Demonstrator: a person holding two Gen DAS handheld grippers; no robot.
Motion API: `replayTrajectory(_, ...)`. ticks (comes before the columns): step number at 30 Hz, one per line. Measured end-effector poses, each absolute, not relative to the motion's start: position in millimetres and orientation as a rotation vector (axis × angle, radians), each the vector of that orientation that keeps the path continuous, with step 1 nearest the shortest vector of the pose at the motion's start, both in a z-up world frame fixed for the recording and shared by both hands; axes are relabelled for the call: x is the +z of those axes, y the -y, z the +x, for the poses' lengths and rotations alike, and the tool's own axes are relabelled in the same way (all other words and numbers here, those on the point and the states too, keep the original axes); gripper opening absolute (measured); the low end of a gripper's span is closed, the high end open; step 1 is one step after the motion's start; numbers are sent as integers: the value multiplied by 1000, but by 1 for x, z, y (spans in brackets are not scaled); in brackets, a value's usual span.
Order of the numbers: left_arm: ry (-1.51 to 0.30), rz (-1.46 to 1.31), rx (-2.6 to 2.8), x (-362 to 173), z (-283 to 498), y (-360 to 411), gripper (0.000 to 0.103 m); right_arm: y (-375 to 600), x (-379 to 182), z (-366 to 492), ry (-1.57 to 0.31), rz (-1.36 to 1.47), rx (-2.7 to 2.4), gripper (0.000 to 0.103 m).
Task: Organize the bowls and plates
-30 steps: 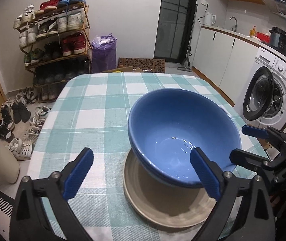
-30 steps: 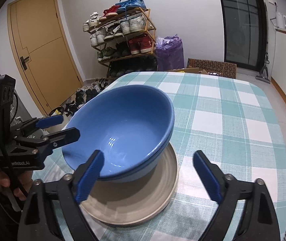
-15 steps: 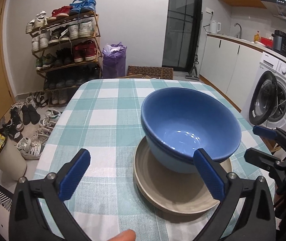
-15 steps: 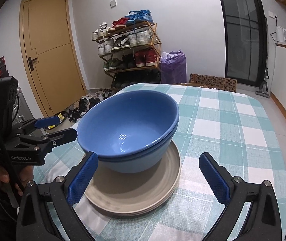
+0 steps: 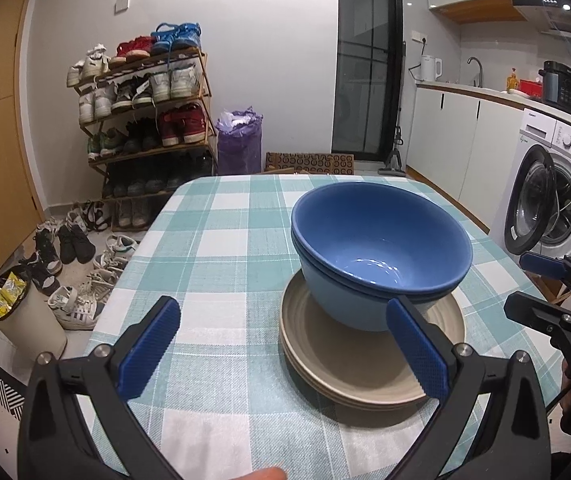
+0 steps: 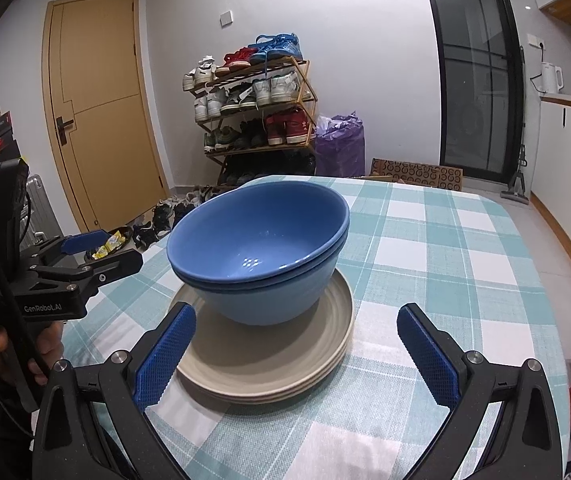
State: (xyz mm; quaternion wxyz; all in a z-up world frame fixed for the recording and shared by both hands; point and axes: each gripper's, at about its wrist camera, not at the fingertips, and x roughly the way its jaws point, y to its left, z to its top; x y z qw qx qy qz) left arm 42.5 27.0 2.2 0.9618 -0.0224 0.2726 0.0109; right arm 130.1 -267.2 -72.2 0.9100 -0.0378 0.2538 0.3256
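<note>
Both the left hand-held gripper (image 5: 281, 354) and right hand-held gripper (image 6: 295, 354) are spread wide and empty, so just back straight off without bumping the nested blue bowls (image 6: 259, 250) on the beige plates (image 6: 273, 364) mid-frame.

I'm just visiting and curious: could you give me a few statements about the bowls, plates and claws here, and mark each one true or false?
1. The blue bowls sit nested on the stack of beige plates. True.
2. The left claw grips a bowl. False: it is open and holds nothing.
3. The right claw is open. True.
4. The plates rest on bare wood. False: they rest on a checked tablecloth.
5. A spoon lies in the top bowl. False: it is empty.
</note>
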Motion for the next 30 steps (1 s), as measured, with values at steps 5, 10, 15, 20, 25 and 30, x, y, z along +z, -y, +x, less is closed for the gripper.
replayTrajectory(5,-548,-39,14,-6,35,-27,103,269,-76,121,-508,-77,669,102)
replayTrajectory(10,-546,-59,10,-14,31,-29,103,272,-79,113,-489,-77,665,102)
replayTrajectory(15,-530,-48,9,-15,26,-27,103,272,-78,103,-463,-90,667,102)
replayTrajectory(20,-514,-42,4,-14,22,-23,103,273,-79,98,-442,-87,674,102)
replayTrajectory(25,-511,-43,0,-14,21,-20,103,274,-83,94,-440,-94,674,102)
replayTrajectory(30,-497,-30,5,-14,20,-18,103,272,-82,91,-420,-110,680,102)
